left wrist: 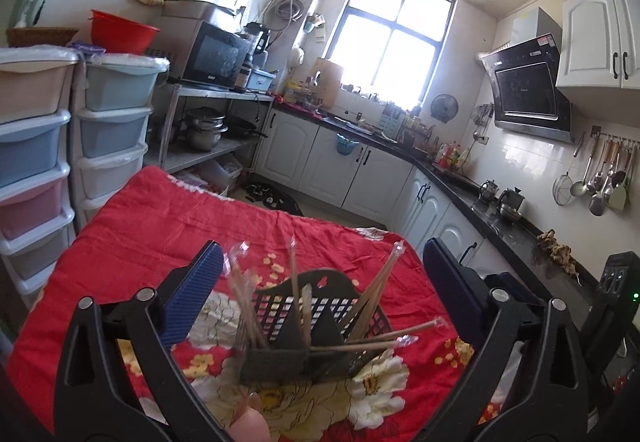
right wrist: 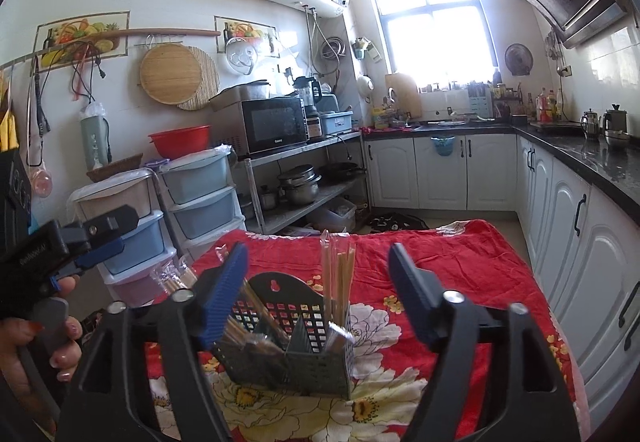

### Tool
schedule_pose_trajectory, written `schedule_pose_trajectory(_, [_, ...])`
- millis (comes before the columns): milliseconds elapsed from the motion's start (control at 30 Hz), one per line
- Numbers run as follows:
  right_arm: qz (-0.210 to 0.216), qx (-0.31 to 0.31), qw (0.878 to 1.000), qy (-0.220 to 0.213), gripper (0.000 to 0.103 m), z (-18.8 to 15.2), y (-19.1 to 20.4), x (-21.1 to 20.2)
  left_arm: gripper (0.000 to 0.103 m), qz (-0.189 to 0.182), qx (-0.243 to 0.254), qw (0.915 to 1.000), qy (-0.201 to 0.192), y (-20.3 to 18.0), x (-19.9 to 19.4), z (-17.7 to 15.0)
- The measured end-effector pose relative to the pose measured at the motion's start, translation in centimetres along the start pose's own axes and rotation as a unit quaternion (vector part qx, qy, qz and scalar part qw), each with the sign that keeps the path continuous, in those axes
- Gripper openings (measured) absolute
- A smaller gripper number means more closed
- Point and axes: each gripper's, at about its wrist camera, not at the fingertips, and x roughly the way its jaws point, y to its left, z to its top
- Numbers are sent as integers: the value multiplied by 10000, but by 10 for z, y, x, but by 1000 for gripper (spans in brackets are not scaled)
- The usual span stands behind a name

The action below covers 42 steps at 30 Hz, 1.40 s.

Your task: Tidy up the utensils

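Both tools stand wide with nothing pressed between their blue pads. The left tool (left wrist: 322,278) frames a dark perforated caddy (left wrist: 308,346) that sits on a red floral cloth (left wrist: 168,226) covering the worktop. Wrapped chopsticks (left wrist: 372,294) stick out of the caddy's compartments, some upright, some leaning far to the right, and a blurred bundle rises at its left side. A fingertip shows at the bottom edge of the left view.

From the right tool (right wrist: 318,278) the same caddy (right wrist: 304,358) lies between and below the fingers, with a tight upright bunch of chopsticks (right wrist: 338,274) in its back compartment and more lying slanted in the left one. At the left of that view a hand (right wrist: 36,346) grips the handle of the other tool.

Little writing can be read. The microwave (right wrist: 276,124) on the metal shelf carries a small brand mark on its door that looks like "Galanz", though it is too small to be sure. Lettering on the left tool's black body is too blurred to read.
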Motion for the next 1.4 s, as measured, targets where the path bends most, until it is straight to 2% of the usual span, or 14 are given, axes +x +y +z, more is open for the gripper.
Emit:
schedule_pose_trajectory(167, [29, -92, 9999, -43, 88, -5, 4, -13, 92, 68, 19, 9999, 114, 6, -7, -8])
schedule_pose_trajectory(533, [94, -320, 9994, 5, 95, -27, 16, -32, 92, 128, 225, 9992, 312, 3, -24, -36])
schedule_pose_trajectory(733, [45, -424, 9989, 198, 96, -45, 21, -36, 92, 208, 229, 9980, 558, 4, -25, -59])
schedule_pose_trajectory(933, [-74, -581, 9965, 596, 96, -79, 26, -31, 92, 387, 177, 9958, 814, 11, -21, -90])
schedule_pose_trajectory(1100, [-315, -753, 9933, 818, 96, -106, 28, -26, 92, 591, 271, 9943, 848, 14, -21, -115])
schedule_pose_trajectory(1400, [-426, -264, 9932, 1047, 96, -141, 15, -23, 92, 698, 436, 9936, 774, 14, -24, -152])
